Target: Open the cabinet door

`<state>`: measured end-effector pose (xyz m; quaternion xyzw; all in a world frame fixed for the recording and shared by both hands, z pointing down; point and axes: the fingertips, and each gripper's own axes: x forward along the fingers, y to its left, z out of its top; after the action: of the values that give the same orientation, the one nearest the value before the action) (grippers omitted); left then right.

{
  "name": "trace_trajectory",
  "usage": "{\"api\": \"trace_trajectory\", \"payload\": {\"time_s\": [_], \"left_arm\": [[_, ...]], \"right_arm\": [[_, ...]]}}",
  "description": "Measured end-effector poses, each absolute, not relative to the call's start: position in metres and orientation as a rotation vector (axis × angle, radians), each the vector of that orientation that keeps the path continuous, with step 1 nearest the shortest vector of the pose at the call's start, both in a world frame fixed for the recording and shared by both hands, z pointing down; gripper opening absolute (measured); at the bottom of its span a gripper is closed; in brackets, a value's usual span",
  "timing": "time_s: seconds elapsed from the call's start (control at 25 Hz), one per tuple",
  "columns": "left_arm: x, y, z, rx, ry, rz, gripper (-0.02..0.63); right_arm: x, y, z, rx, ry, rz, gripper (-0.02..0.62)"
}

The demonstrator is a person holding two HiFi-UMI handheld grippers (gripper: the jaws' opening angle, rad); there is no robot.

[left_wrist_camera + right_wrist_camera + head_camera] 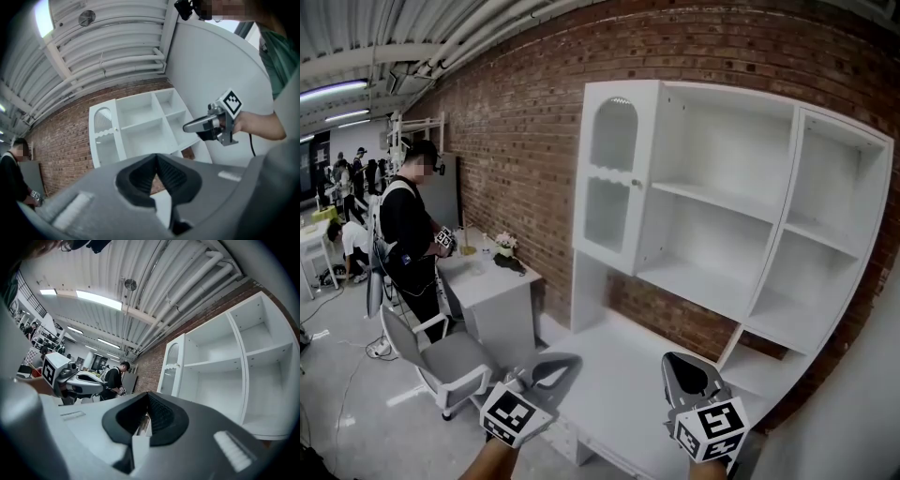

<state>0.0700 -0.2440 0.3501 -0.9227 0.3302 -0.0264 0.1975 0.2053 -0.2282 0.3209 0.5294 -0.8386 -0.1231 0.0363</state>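
Observation:
The white cabinet [741, 216] stands against the brick wall with bare shelves showing. Its arched door [614, 173] is swung open to the left, and its small knob faces the shelves. Both grippers hover low in front of the cabinet's counter, apart from the door. My left gripper [570, 360] is shut with nothing in it, and so is my right gripper [675, 362]. In the left gripper view the closed jaws [157, 157] point at the door [105, 136], with the right gripper [188, 126] off to the side. The right gripper view shows shut jaws [148, 394], the door [171, 366] and the left gripper [99, 380].
A white counter [619, 375] runs under the shelves. To the left are a grey desk [492, 281] with small items, an office chair [441, 361] and a person in black [408, 234]. More people stand far back left.

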Motion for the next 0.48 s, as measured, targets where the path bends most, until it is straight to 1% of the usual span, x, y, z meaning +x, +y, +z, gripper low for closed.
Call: {"api": "trace_trajectory", "payload": {"time_s": [0.48], "left_arm": [[0.056, -0.307, 0.345, -2.637, 0.799, -0.047, 0.002]], "right_arm": [[0.189, -0.276, 0.324, 1.741, -2.479, -0.328, 0.006]]}}
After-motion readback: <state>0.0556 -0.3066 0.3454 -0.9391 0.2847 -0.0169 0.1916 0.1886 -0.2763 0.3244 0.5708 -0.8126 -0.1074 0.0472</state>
